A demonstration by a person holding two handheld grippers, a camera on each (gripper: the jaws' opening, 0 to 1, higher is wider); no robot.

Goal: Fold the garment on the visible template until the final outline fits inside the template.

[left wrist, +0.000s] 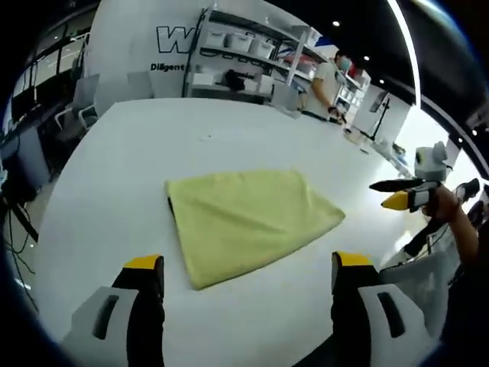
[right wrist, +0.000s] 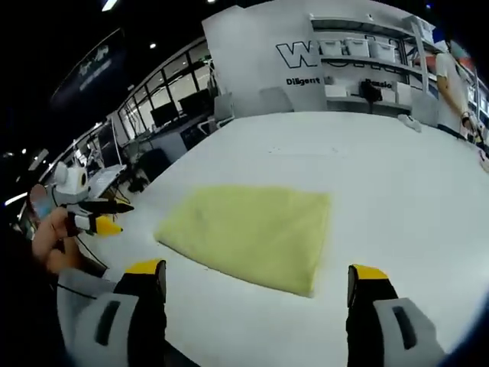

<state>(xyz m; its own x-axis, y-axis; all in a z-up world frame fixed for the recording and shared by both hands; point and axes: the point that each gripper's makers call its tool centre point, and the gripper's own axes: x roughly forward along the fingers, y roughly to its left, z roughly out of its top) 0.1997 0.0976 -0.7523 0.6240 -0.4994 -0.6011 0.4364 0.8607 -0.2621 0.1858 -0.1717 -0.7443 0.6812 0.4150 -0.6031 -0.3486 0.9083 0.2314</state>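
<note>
Your left claw (left wrist: 248, 275) and right claw (right wrist: 256, 287) both released, held back off yellow cloth (left wrist: 248, 218); it lies folded flat on white table (left wrist: 114, 176), apparently done.

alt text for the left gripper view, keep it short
A folded yellow-green cloth lies flat on a white table, ahead of the left tongs, whose yellow-tipped jaws stand wide apart and hold nothing. The right tongs hover off the table's right edge; shelves and a standing person are behind.
</note>
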